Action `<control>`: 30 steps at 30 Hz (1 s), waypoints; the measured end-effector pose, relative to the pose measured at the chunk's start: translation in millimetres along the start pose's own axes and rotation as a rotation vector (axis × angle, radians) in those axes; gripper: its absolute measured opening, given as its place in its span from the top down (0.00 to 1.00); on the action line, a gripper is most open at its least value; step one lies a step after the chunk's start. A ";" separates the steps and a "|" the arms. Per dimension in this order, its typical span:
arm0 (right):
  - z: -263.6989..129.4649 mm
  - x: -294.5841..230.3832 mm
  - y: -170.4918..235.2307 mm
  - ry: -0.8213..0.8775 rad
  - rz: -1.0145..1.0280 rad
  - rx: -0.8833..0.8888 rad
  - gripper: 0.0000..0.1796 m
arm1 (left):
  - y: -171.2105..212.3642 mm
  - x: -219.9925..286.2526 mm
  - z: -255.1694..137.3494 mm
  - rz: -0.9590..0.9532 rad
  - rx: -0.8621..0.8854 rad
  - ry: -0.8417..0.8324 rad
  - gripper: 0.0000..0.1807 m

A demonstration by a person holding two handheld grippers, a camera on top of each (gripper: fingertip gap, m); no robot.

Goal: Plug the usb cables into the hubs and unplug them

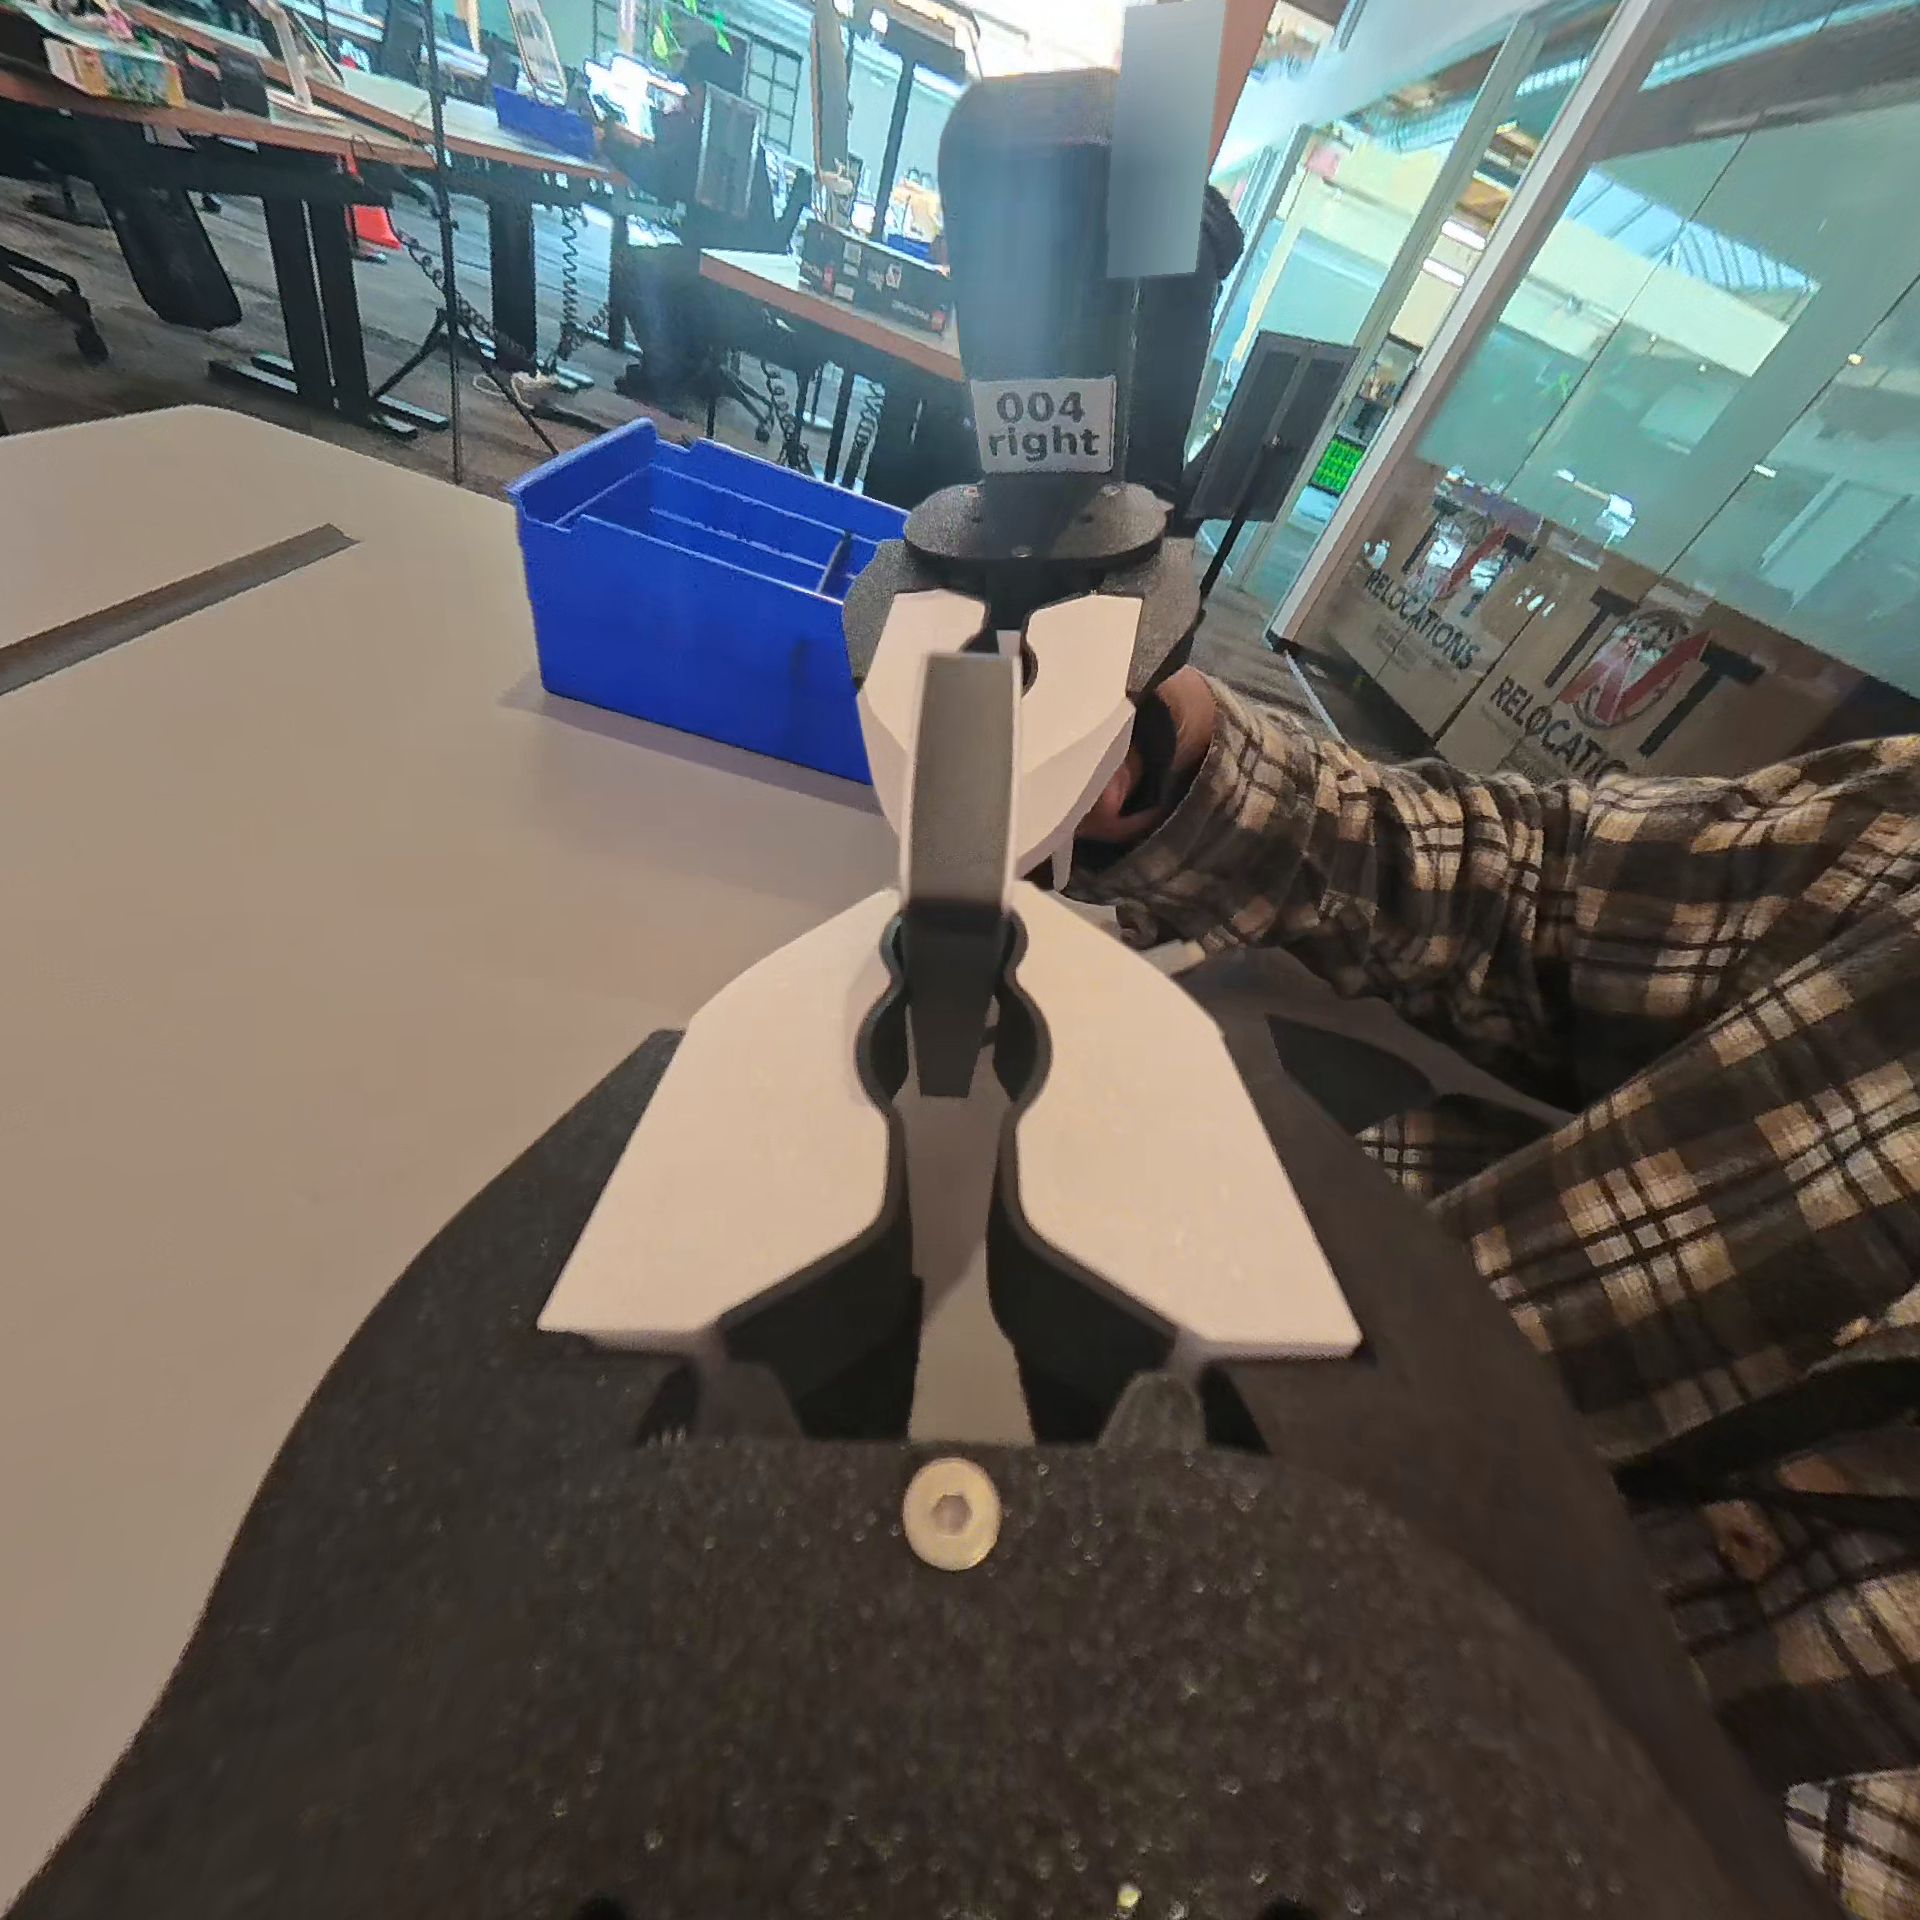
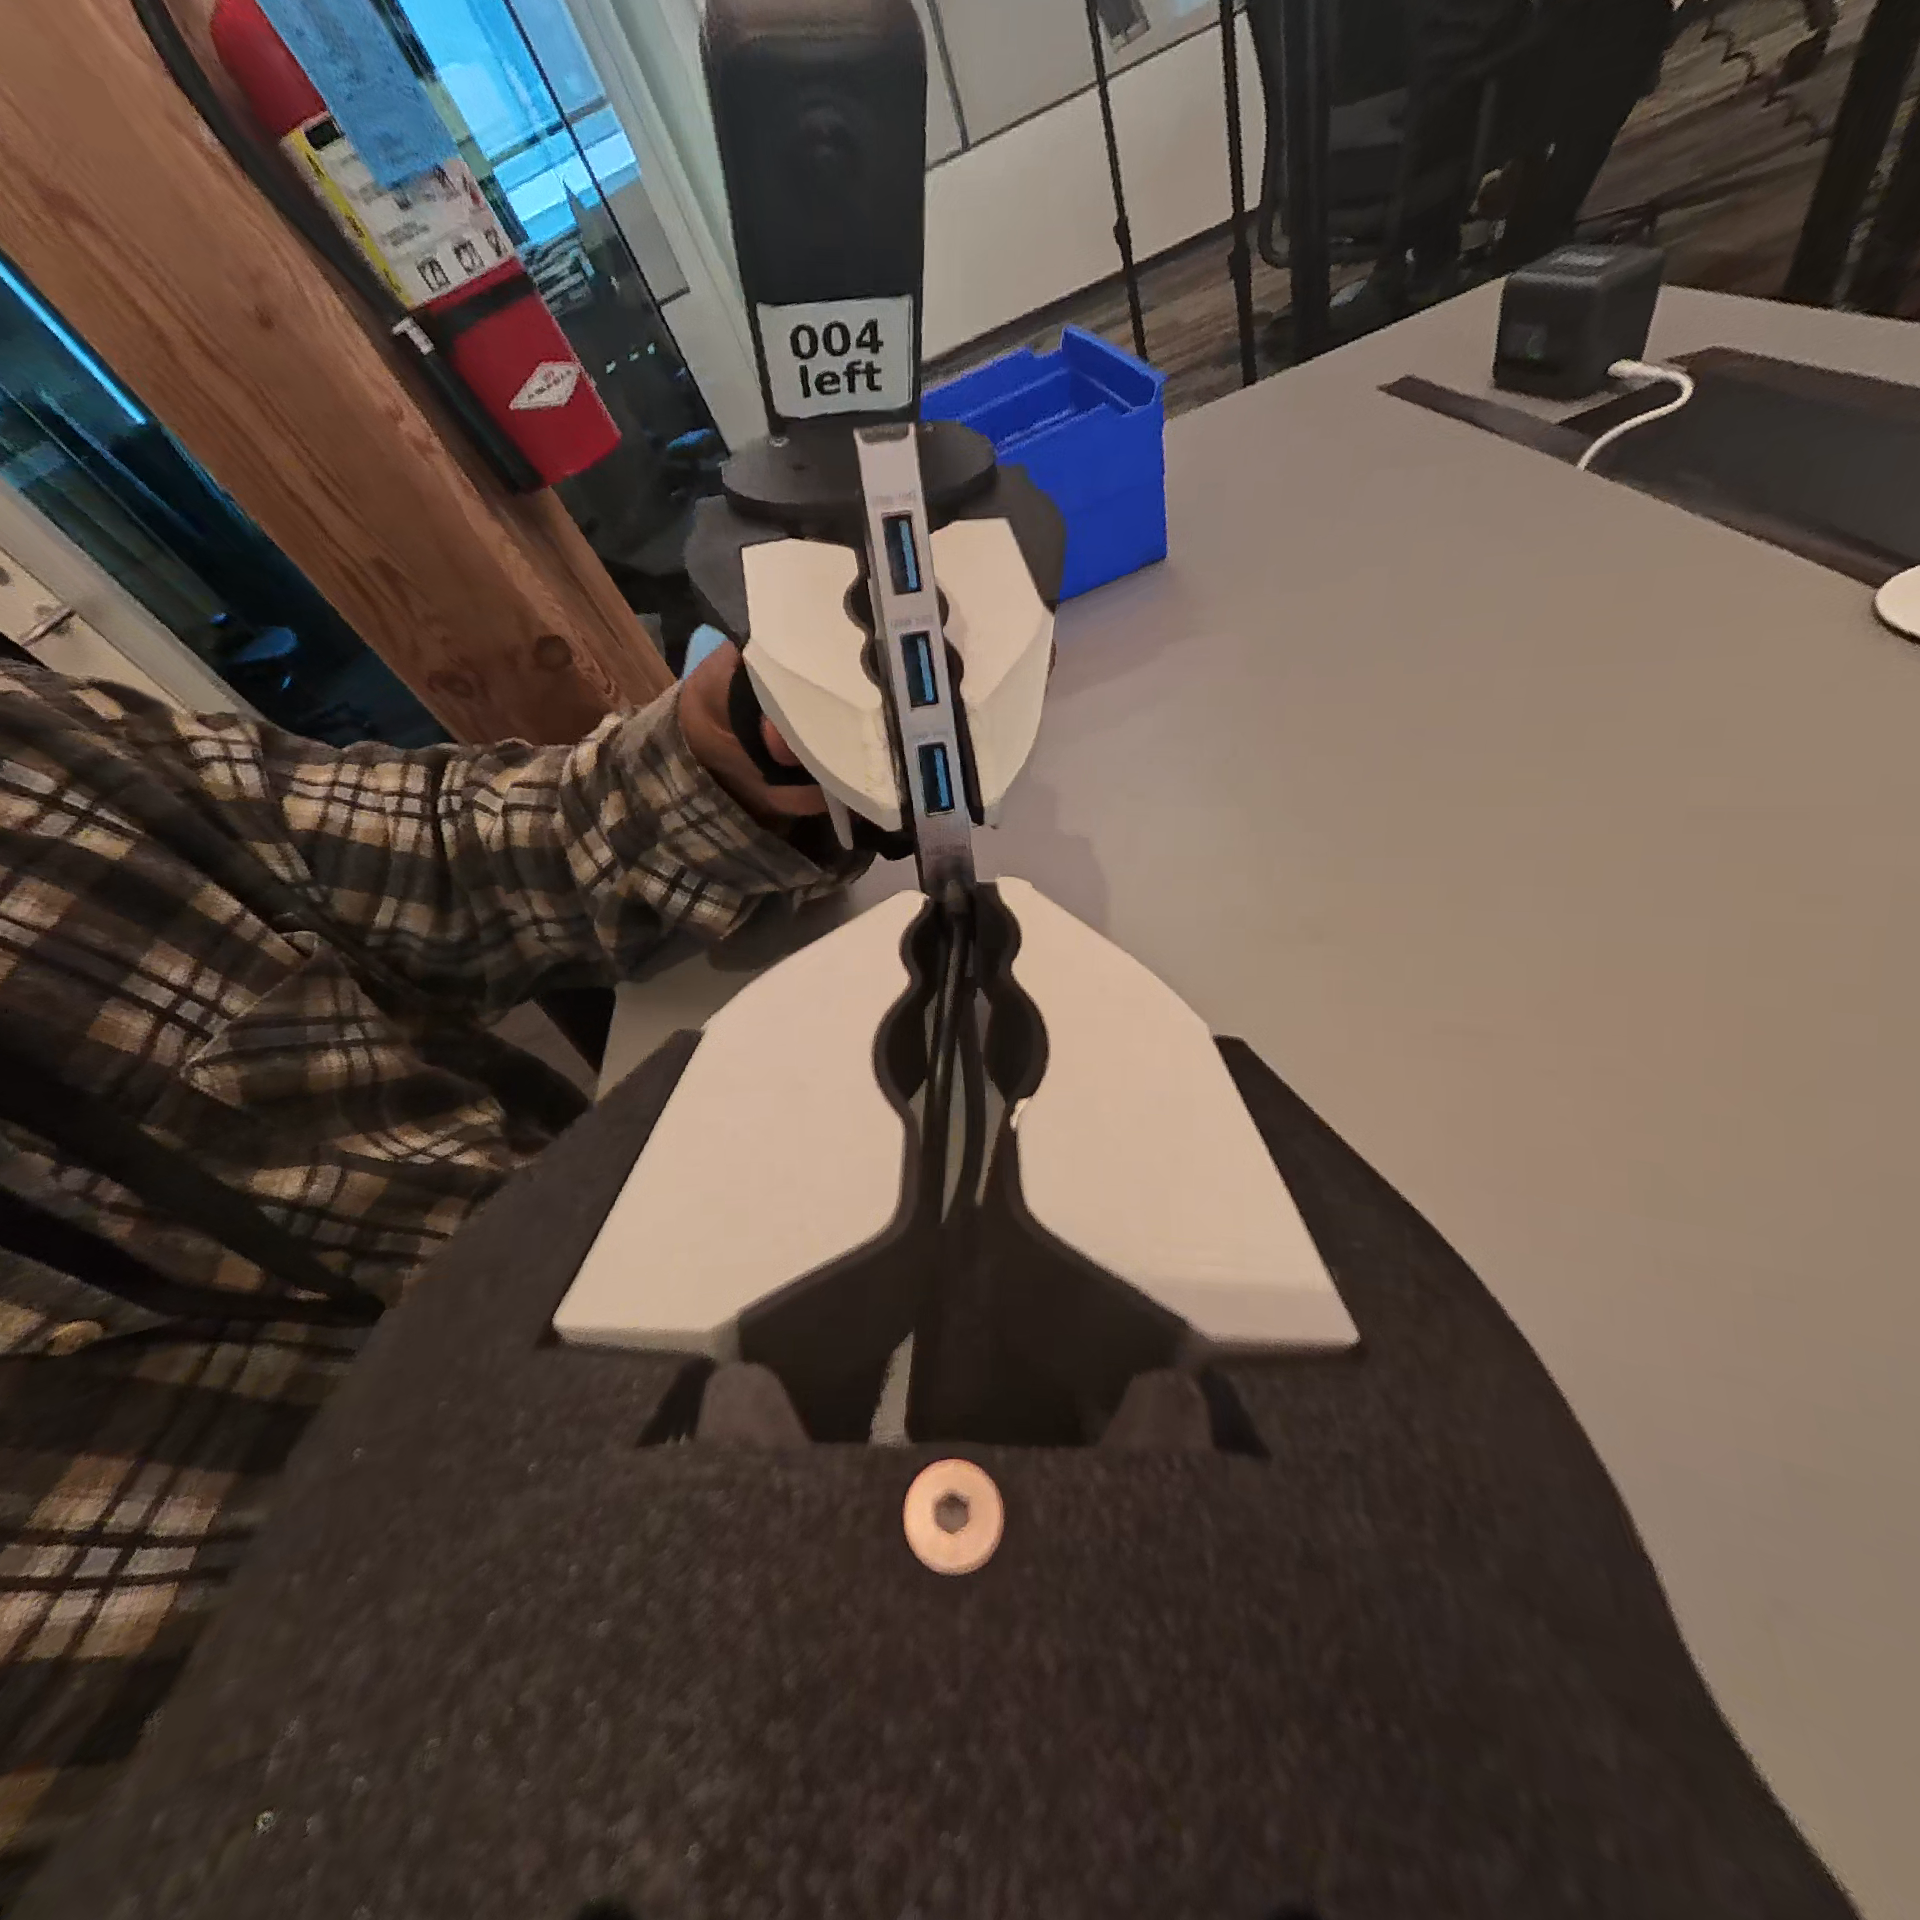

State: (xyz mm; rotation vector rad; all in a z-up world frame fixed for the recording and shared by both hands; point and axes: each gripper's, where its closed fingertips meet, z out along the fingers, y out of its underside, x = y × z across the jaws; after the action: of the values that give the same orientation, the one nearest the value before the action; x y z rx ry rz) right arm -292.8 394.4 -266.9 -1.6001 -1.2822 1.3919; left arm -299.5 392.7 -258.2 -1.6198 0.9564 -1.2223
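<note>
A slim grey USB hub (image 1: 961, 790) stands on edge above the grey table (image 1: 312, 935). My left gripper (image 1: 956, 904) is shut on it. In the right wrist view the hub (image 2: 920, 665) shows three blue ports, all empty, between the left gripper's white fingers (image 2: 805, 644). Black cables (image 2: 951, 1039) run from the hub's near end back between my right gripper's fingers. My right gripper (image 2: 956, 899) is shut on these cables just below the hub. In the left wrist view the right gripper's white fingers (image 1: 1081, 686) face me behind the hub.
A blue bin (image 1: 696, 603) sits on the table behind the grippers and shows in the right wrist view (image 2: 1070, 457). A black box with a white cable (image 2: 1574, 322) and a black mat (image 2: 1766, 447) lie far right. Plaid sleeves (image 1: 1558, 935) reach in. The grippers are tip to tip, or close to it.
</note>
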 end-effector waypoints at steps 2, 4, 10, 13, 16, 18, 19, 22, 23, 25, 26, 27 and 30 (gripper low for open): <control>-4.9 -5.1 -3.1 0.004 0.002 0.037 0.97 | -2.5 5.8 2.3 0.014 -0.022 0.010 0.93; -9.1 -10.0 -5.5 -0.001 0.001 0.066 0.97 | -5.5 10.5 4.3 0.027 -0.040 0.019 0.93; -12.2 -15.3 -23.7 -0.042 0.064 0.223 0.97 | -36.1 9.5 0.0 -0.028 0.131 0.099 0.92; -16.0 -14.2 -32.9 -0.052 0.088 0.303 0.97 | -36.5 6.3 -1.6 -0.081 0.173 0.099 0.80; -13.8 -14.6 -34.6 -0.077 0.115 0.346 0.97 | -32.6 11.4 3.7 -0.099 0.187 0.136 0.80; -7.3 -16.6 -32.1 -0.089 0.119 0.350 0.97 | -30.0 16.6 8.9 -0.101 0.178 0.165 0.86; -5.9 -17.5 -31.8 -0.096 0.126 0.360 0.97 | -28.9 17.1 9.5 -0.093 0.172 0.160 0.93; -4.6 -16.3 -23.2 -0.096 0.149 0.316 0.97 | -15.8 15.6 11.3 -0.102 0.050 0.100 0.94; -4.3 -16.9 -19.5 -0.104 0.158 0.282 0.97 | -11.0 16.2 11.8 -0.089 0.011 0.082 0.94; -3.4 -18.2 -11.4 -0.090 0.138 0.200 0.97 | -2.9 15.3 9.3 -0.063 -0.049 0.044 0.94; -11.6 -12.8 -12.7 -0.056 0.142 0.208 0.97 | -4.8 8.4 -2.1 -0.061 -0.033 0.003 0.94; -39.1 -0.3 -23.1 -0.025 0.194 0.307 0.97 | -13.1 -4.1 -24.8 -0.077 0.034 -0.047 0.94; -117.5 25.9 -24.5 0.101 0.267 0.436 0.97 | -19.7 -36.5 -92.3 -0.207 0.133 -0.104 0.94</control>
State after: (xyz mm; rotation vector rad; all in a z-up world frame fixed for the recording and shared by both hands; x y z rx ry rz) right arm -186.5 440.7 -226.6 -1.5444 -0.6606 1.5957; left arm -395.9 415.7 -237.8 -1.6893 0.6418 -1.2970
